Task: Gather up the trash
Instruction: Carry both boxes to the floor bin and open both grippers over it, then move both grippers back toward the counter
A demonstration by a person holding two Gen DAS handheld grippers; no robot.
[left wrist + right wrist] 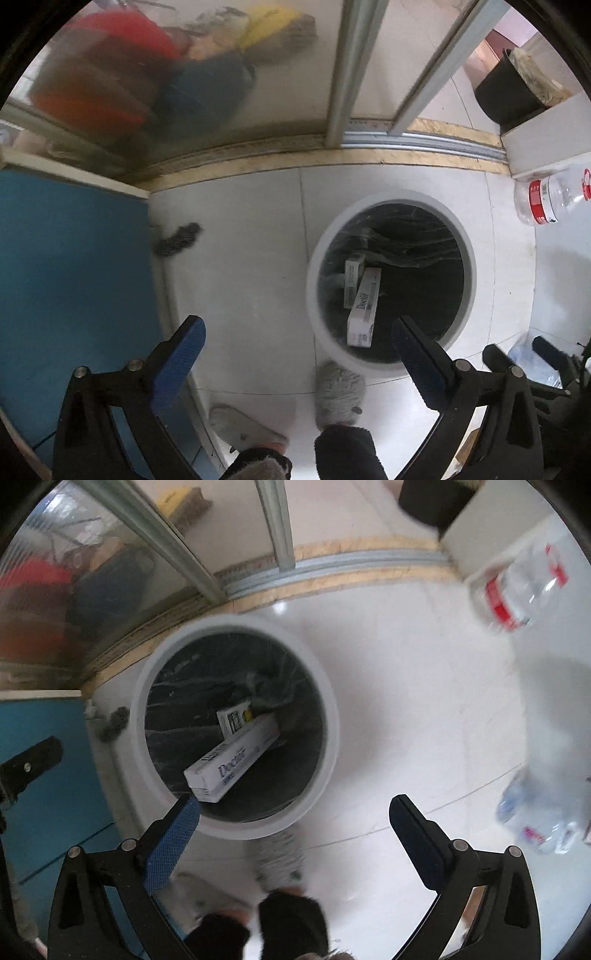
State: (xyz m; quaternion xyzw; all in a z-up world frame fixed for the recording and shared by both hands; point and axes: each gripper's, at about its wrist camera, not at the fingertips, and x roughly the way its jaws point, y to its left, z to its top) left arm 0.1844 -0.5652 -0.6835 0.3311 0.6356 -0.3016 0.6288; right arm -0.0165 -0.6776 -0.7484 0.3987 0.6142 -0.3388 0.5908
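A round white trash bin (391, 201) with a black liner stands on the white floor and also shows in the right wrist view (236, 624). Two white cartons lie inside it, a long one (364, 308) (231, 762) and a smaller one (352, 280) (234, 718). A clear plastic bottle with a red label (550, 201) (517, 590) lies on the floor to the right. A second crushed bottle (535, 819) lies nearer. My left gripper (297, 338) is open and empty above the bin's near rim. My right gripper (295, 814) is open and empty beside the bin.
A blue panel (70, 273) stands at the left. A sliding glass door with a metal track (406, 142) runs across the back, with stored items behind it. A black bucket (506, 92) stands at the back right. A grey clump (177, 240) lies on the floor. The person's slippered feet (338, 397) are below.
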